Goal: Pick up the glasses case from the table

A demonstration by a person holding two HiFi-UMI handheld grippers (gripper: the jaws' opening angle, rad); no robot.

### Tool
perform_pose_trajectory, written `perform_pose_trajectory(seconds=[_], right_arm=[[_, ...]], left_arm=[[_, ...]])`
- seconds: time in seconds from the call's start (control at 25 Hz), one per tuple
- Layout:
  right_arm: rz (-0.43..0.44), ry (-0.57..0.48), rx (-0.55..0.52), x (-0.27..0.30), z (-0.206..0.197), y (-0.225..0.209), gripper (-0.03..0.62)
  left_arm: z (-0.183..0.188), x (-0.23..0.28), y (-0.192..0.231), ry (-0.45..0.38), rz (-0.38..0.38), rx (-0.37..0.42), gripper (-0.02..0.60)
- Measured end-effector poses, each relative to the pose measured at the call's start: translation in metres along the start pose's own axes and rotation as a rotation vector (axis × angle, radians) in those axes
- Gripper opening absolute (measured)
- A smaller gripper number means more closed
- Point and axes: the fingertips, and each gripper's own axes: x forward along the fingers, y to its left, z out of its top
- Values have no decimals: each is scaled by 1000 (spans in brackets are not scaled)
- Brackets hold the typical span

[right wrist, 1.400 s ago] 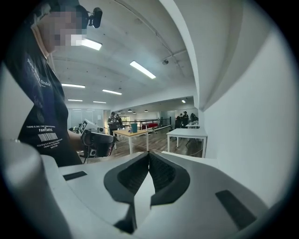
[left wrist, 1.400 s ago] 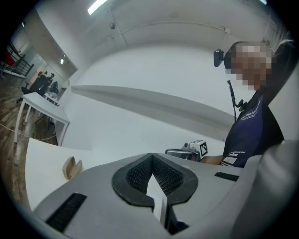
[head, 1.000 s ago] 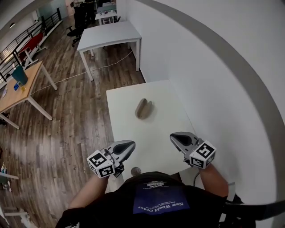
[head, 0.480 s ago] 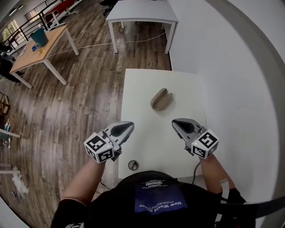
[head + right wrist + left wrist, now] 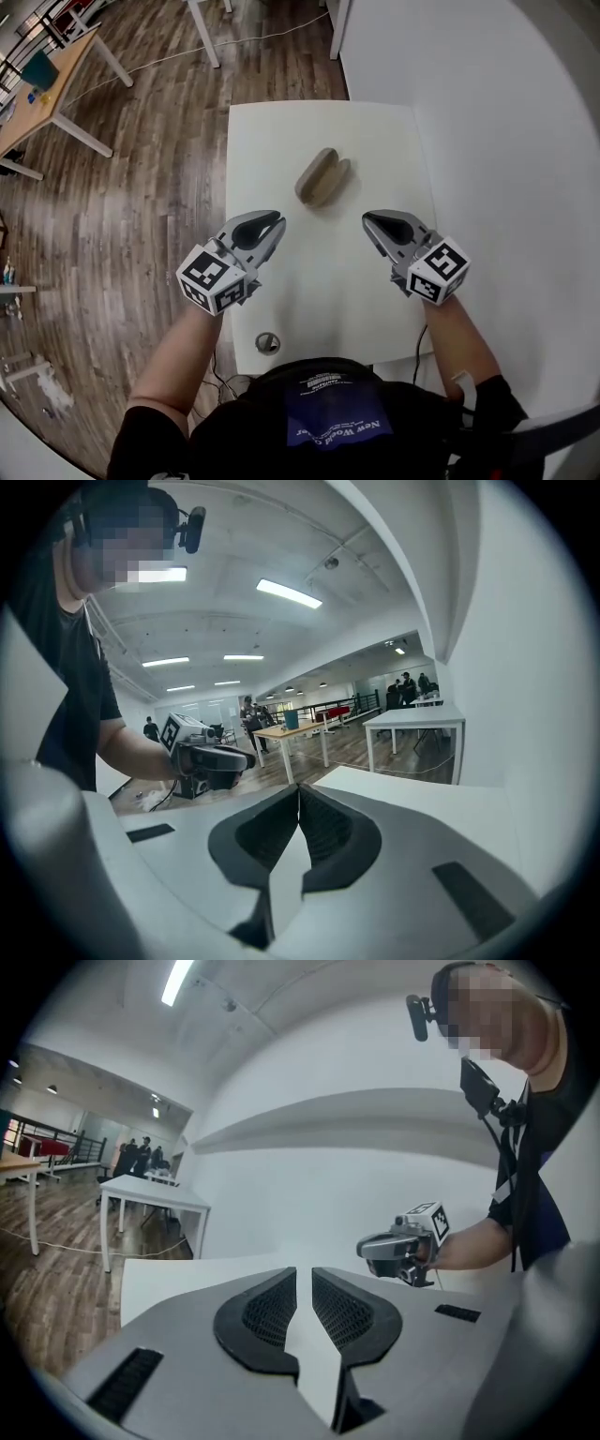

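The glasses case (image 5: 322, 177) is lying on the white table (image 5: 319, 300), apart from both tools; the left gripper (image 5: 269, 225) is hovering, its jaws opening narrowly on nothing; the right gripper (image 5: 373, 222) is hovering pinched together, empty.

You hold both grippers over the near half of the white table (image 5: 394, 122). Your left gripper (image 5: 273, 223) is at the table's left edge, its jaws opening with nothing between them. Your right gripper (image 5: 371, 221) is over the right side, angled toward the middle. The tan glasses case (image 5: 322, 177) lies closed on the table beyond them, slanted, apart from both tips. A round cable port (image 5: 267, 343) sits near the table's near left corner. Wood floor (image 5: 141, 187) spreads to your left, and a white wall (image 5: 506, 141) stands to your right.
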Motion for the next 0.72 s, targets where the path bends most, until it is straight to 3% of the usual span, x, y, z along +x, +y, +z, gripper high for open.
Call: perform_pose_trajectory(seconds=[0.28,0.48,0.72], right_arm=[[-25,-5,-8,20,-10,-54,2],[-40,-16,20,33,-31,-88,2],[-29,-16,55,48,-68,-117,2]], left_arm=[[-19,80,27,63,-25,49,111],[-54,140,18,147,-90,94,147],[-109,194,32,265,-71,145,215]])
